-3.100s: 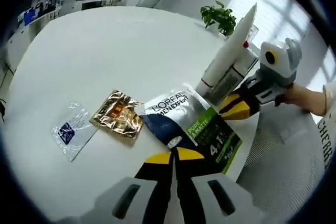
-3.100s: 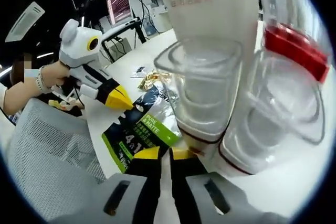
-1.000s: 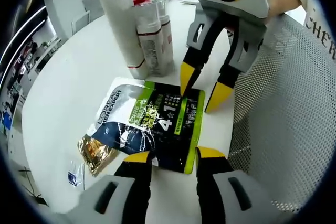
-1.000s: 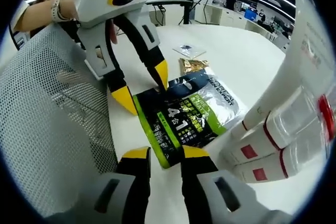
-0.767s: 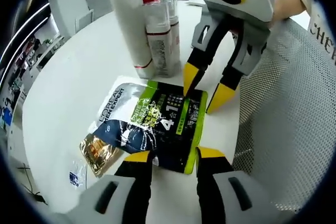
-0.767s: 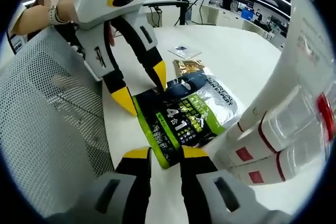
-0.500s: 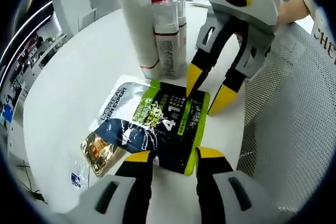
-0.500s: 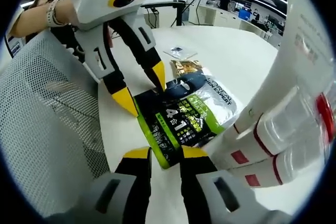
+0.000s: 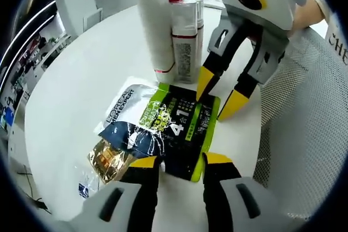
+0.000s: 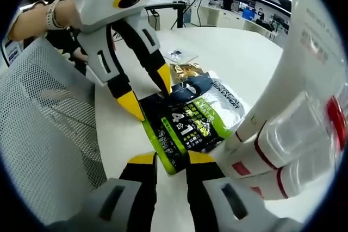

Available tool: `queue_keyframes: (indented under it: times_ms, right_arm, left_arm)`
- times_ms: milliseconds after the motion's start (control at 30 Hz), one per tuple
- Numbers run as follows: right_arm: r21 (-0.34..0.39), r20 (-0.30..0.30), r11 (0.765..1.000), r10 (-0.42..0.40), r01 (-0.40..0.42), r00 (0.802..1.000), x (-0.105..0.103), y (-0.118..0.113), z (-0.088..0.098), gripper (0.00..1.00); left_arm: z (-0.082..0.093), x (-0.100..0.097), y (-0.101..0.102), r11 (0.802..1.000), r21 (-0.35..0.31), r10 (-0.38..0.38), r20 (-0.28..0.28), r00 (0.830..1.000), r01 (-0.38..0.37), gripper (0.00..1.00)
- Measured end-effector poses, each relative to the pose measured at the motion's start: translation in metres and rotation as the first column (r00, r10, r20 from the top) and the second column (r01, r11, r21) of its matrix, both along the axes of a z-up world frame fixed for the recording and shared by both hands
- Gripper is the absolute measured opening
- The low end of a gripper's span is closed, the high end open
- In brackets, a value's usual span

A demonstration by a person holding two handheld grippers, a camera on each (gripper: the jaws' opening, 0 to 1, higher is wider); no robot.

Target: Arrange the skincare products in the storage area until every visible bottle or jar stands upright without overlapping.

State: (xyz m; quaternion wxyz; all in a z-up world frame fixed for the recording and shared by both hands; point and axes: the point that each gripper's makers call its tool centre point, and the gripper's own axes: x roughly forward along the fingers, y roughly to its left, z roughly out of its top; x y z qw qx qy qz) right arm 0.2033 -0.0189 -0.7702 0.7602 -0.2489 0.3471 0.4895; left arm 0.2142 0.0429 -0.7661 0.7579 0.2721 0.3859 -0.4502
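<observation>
A green, black and silver L'Oréal pouch (image 9: pixel 163 126) (image 10: pixel 190 120) lies flat on the white table (image 9: pixel 92 69). My left gripper (image 9: pixel 180 161) (image 10: pixel 148 93) is open, its yellow tips astride one short end of the pouch. Facing it, my right gripper (image 10: pixel 171 160) (image 9: pixel 219 95) is open at the opposite end. A tall white tube (image 9: pixel 157 25) (image 10: pixel 288 69) and clear-capped bottles with red bands (image 9: pixel 185 42) (image 10: pixel 283 145) stand upright together just beyond the pouch. A gold sachet (image 9: pixel 111 158) (image 10: pixel 187 71) is tucked partly under the pouch, with a clear sachet (image 9: pixel 84 188) (image 10: pixel 178 54) past it.
A grey mesh chair back (image 9: pixel 304 134) (image 10: pixel 43 134) presses against the table edge beside both grippers. A person's hand (image 10: pixel 54 17) holds the left gripper. Desks and monitors fill the room behind.
Three seconds ago the right gripper held the tube and bottles tilted; they now stand free. Both grippers have opened at the pouch's ends. Over the last second the views only crept slightly.
</observation>
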Motion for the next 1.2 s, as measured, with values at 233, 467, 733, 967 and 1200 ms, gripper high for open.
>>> queue_keyframes:
  times_ms: [233, 467, 733, 967, 1200]
  right_arm:
    - [0.004, 0.000, 1.000, -0.006, 0.006, 1.000, 0.000, 0.000, 0.001, 0.20]
    - [0.007, -0.004, 1.000, 0.002, -0.002, 1.000, -0.006, 0.002, 0.005, 0.22]
    - [0.045, 0.013, 0.999, -0.005, 0.005, 1.000, -0.009, 0.001, 0.023, 0.22]
    - [0.068, 0.004, 0.998, -0.011, 0.010, 1.000, -0.017, -0.003, 0.037, 0.22]
    - [0.074, 0.022, 0.997, -0.031, 0.029, 0.999, -0.026, -0.016, 0.052, 0.22]
  left_arm:
    - [0.000, 0.001, -0.001, 1.000, 0.001, -0.009, 0.000, 1.000, 0.009, 0.30]
    - [0.003, 0.000, 0.004, 1.000, 0.003, 0.007, 0.016, 1.000, -0.007, 0.26]
    - [0.020, -0.001, 0.002, 0.993, -0.086, 0.078, 0.016, 0.997, -0.076, 0.26]
    - [0.034, -0.005, 0.002, 0.986, -0.120, 0.117, 0.036, 0.992, -0.112, 0.27]
    - [0.049, -0.012, 0.003, 0.973, -0.164, 0.170, 0.048, 0.984, -0.160, 0.28]
